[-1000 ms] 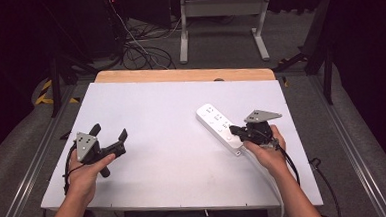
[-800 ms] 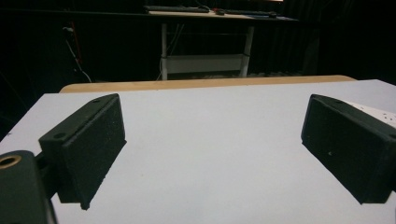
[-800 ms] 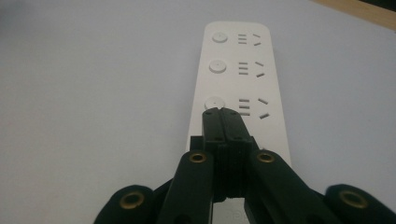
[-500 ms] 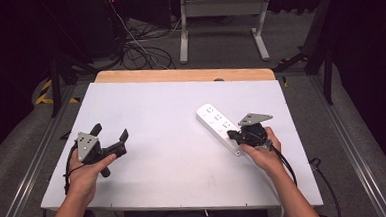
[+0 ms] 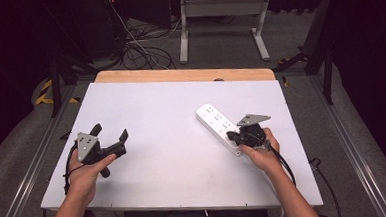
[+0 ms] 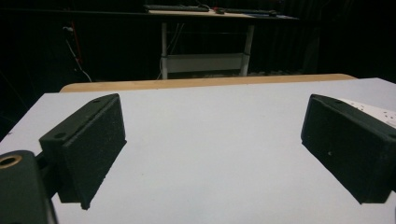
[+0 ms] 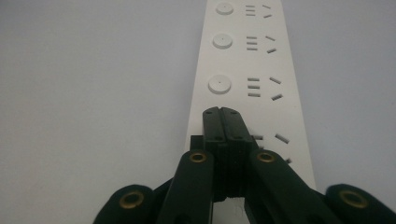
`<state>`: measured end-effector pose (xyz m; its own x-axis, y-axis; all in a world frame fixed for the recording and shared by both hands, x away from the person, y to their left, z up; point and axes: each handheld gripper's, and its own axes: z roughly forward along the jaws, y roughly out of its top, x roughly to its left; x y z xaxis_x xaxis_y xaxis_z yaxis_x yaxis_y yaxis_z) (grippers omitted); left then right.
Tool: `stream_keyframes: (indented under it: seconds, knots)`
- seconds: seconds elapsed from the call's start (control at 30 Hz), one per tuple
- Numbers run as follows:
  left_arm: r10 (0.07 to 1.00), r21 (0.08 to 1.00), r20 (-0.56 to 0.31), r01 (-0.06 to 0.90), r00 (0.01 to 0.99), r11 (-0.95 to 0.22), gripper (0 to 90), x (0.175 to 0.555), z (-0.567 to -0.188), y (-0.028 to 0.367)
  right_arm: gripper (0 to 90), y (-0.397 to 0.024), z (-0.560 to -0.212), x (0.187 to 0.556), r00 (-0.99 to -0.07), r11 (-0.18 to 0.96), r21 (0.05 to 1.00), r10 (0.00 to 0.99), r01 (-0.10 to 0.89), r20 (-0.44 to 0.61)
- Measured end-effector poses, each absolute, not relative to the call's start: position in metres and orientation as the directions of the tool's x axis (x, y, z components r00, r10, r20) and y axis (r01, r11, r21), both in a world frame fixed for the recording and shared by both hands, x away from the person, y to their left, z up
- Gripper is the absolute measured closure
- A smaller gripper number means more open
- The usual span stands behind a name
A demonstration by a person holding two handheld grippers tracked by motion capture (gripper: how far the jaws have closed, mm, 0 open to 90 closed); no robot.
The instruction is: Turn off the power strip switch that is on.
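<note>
Right gripper (image 7: 221, 114) hides the power strip's (image 7: 243, 56) near end (top edge crops the far)

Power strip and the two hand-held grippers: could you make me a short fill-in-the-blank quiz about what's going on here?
1. The right hand-held gripper has its jaws ____ together, with nothing between them.
2. Its tips are over the white ____, near the end closest to the person.
3. The left hand-held gripper has its jaws wide ____.
4. The power strip lies on the white ____.

Missing words: shut; power strip; open; table
</note>
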<state>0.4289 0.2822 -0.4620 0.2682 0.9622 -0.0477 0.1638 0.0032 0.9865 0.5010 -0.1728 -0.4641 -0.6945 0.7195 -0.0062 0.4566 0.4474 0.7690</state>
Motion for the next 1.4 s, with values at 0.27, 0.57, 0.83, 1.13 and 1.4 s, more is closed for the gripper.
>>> stream_keyframes:
  seconds: [0.27, 0.57, 0.83, 1.13, 1.4]
  knots:
    - [0.963, 0.986, -0.047, 0.166, 0.265, 0.003, 7.0, 0.4291, -0.4623, 0.2828, 90.0, -0.1732, -0.4647, 0.5005, -0.676, 0.420, 0.770, 0.737, 0.480, 0.020]
    - [0.964, 0.986, -0.045, 0.170, 0.263, 0.000, 7.1, 0.4290, -0.4626, 0.2830, 90.0, -0.1716, -0.4639, 0.5003, -0.665, 0.415, 0.764, 0.747, 0.494, 0.024]
    - [0.965, 0.985, -0.044, 0.172, 0.260, -0.001, 7.2, 0.4290, -0.4629, 0.2831, 90.0, -0.1704, -0.4639, 0.4997, -0.653, 0.410, 0.762, 0.757, 0.502, 0.024]
    - [0.965, 0.985, -0.045, 0.173, 0.258, -0.001, 7.3, 0.4290, -0.4630, 0.2832, 90.0, -0.1695, -0.4638, 0.5001, -0.649, 0.409, 0.754, 0.760, 0.514, 0.030]
    - [0.965, 0.984, -0.045, 0.176, 0.256, -0.001, 7.3, 0.4289, -0.4630, 0.2837, 90.0, -0.1684, -0.4630, 0.5001, -0.649, 0.417, 0.749, 0.761, 0.515, 0.023]
